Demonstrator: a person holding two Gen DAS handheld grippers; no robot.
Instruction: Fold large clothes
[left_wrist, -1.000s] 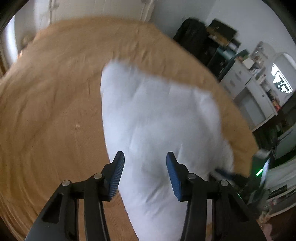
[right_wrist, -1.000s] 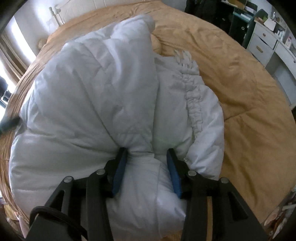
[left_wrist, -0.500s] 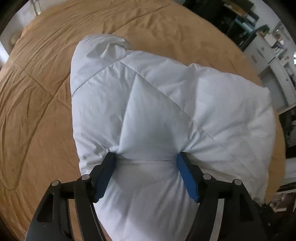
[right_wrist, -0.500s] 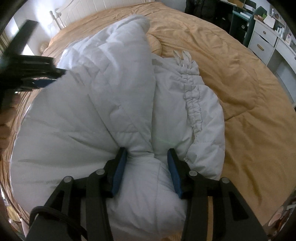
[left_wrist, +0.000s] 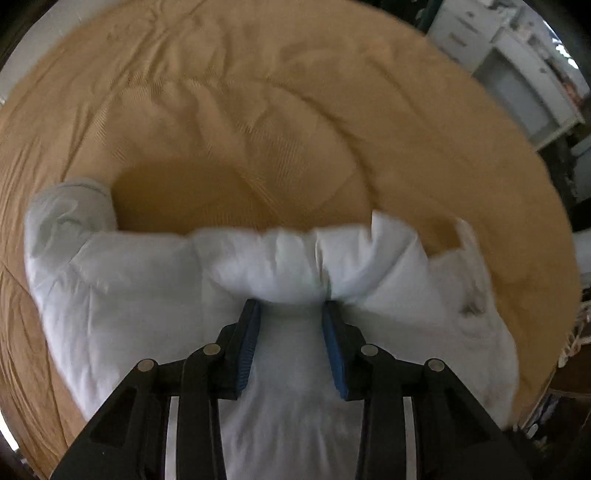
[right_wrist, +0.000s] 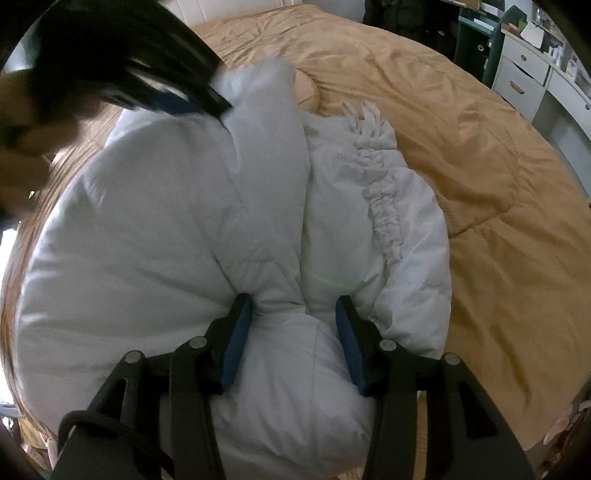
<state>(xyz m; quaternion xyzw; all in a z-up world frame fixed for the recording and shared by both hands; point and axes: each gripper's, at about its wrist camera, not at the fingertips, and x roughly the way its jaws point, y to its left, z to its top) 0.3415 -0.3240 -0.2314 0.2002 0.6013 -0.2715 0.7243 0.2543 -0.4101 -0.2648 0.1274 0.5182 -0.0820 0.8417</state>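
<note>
A white puffy jacket (right_wrist: 147, 240) lies bunched on a tan bed cover (right_wrist: 480, 147). My right gripper (right_wrist: 293, 300) is shut on a thick fold at the jacket's near edge. A ruched seam (right_wrist: 380, 192) runs down the jacket's right side. In the left wrist view my left gripper (left_wrist: 291, 303) points steeply down, and its jaws are closing with a roll of the jacket (left_wrist: 129, 295) bulging between the blue pads. The right wrist view shows the left gripper (right_wrist: 173, 103) as a dark blur over the jacket's far left part, with the person's hand (right_wrist: 22, 147) behind it.
The tan bed cover (left_wrist: 258, 110) spreads wide beyond the jacket. White drawers (right_wrist: 524, 77) and dark furniture stand past the bed's far right edge. White furniture (left_wrist: 517, 74) shows at the top right of the left wrist view.
My left gripper has swung down over the jacket, opened wide around a padded roll, then squeezed in on it. The right gripper has stayed put on its fold.
</note>
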